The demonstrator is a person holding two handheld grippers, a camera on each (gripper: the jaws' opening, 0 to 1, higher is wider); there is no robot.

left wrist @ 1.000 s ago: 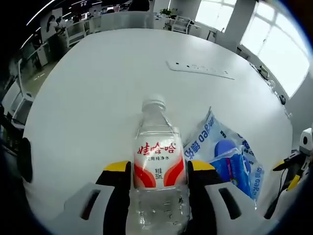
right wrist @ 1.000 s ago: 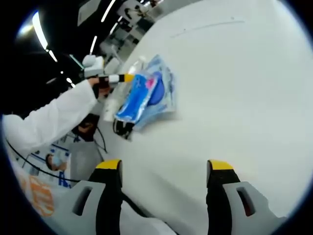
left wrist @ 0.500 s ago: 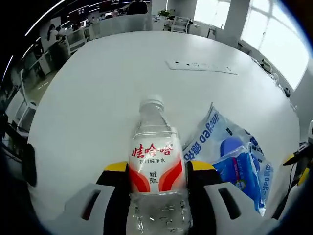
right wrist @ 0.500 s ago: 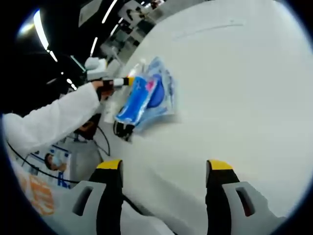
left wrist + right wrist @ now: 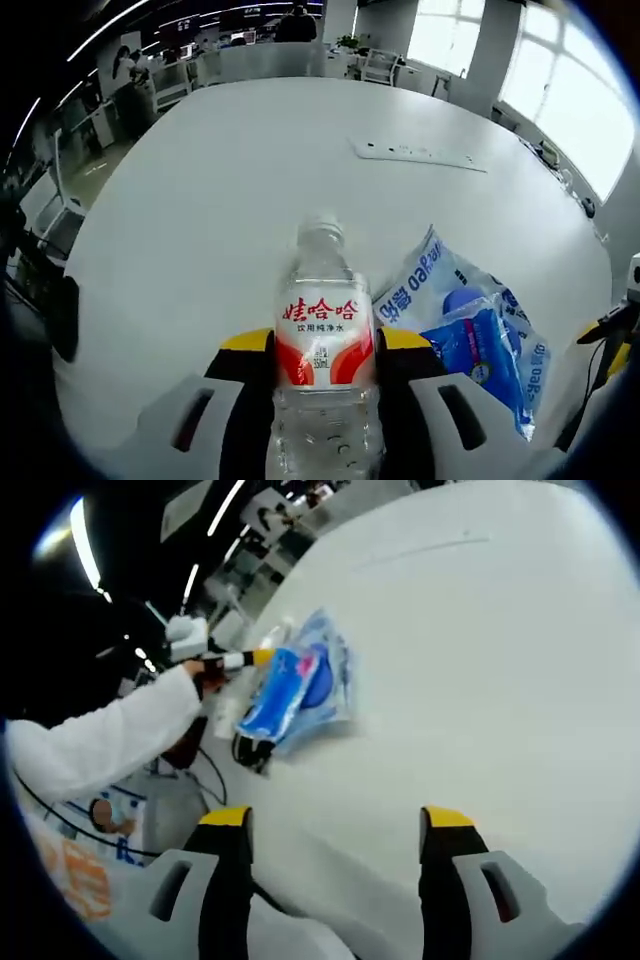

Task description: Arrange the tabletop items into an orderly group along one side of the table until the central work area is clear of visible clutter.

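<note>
Left claw (image 5: 322, 345) clamped on a clear water bottle (image 5: 323, 345), red-and-white label facing the camera, cap pointing away over the white worktop (image 5: 200, 200). Blue-and-white packet (image 5: 465, 335) lies flat just right of the bottle, near the worktop edge. A long white strip (image 5: 418, 154), possibly a power strip, lies well beyond. Right claw (image 5: 337, 822) spread wide, holding nothing, above bare worktop. In the right gripper view, a white sleeve (image 5: 100, 745) reaches toward the packet.
</note>
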